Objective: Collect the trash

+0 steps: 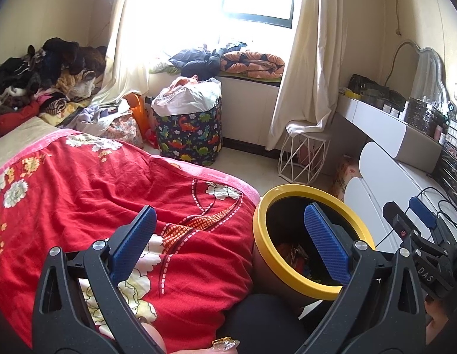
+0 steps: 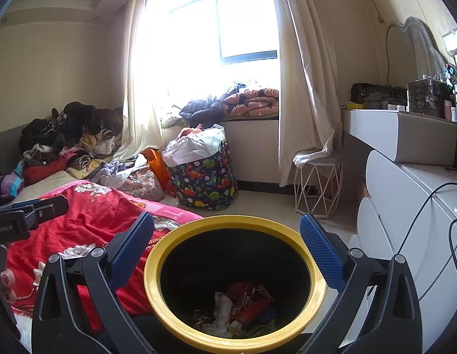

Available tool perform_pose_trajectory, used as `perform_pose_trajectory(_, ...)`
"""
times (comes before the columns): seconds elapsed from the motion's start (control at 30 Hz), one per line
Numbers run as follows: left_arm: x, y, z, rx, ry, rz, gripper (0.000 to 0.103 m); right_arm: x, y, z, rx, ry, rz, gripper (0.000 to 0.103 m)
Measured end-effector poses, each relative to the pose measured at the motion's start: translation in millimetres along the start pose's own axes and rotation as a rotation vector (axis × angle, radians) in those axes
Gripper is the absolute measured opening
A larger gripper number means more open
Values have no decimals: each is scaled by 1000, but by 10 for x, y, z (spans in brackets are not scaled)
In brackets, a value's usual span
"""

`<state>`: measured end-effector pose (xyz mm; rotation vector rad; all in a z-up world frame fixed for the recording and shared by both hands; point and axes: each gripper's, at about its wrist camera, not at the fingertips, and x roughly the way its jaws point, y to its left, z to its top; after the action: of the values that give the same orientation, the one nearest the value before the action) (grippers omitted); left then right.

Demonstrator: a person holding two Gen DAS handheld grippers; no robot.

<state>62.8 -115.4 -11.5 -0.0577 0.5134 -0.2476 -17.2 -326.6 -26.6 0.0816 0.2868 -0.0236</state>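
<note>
Trash (image 2: 243, 306) sits at the bottom of the yellow-rimmed bin (image 2: 157, 283), crumpled white paper and red wrappers heaped together down in the dark interior, and the bin stands on the floor right against the edge of the bed. Over on the far left, a pile of dark clothes (image 1: 42, 70) is stacked at the head of the bed, with the red floral blanket (image 1: 89, 194) spreading across the mattress in front of it. The left gripper (image 1: 228, 242) hangs above that blanket, its blue-padded fingers (image 1: 134, 242) spread wide with nothing between them; one finger is over the red fabric, the other over the mouth of the bin. In the right wrist view that same gripper shows at the left edge, over the blanket. Moving across, a dinosaur-print laundry basket (image 1: 190, 135) stuffed with clothes stands on the floor beneath the window, folded bedding on the sill behind it. The right gripper (image 2: 227, 250) is poised directly over the bin opening, jaws wide apart and holding nothing, one pad on each side of the yellow rim in its own view. Further right, a white wire-frame stool (image 2: 317, 188) stands under the hanging curtain (image 2: 305, 88). At the far right, a white dresser (image 2: 405, 206) runs along the wall, topped with cosmetic organisers and a wavy-edged mirror (image 2: 417, 47), black cables trailing over its surface.
</note>
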Motion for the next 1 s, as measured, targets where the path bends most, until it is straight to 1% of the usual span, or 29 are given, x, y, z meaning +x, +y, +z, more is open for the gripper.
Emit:
perform_pose_trajectory(0.7,-9,3,-2,-1,0,3,92,9,-74,15,-1,0,-5,97)
perform_pose_trajectory(0.8,-10,39,-6,-14,12,3,92,10,-70,14,-1,1,-4,97)
perform_pose_trajectory(0.9,-54,216,0,-44,16,57,92,18,-12,98,-4,-2,26,97)
perform_pose_trajectory(1.0,-160,617,22,-134,23,118,92,99,206,233,-12,10,119,97)
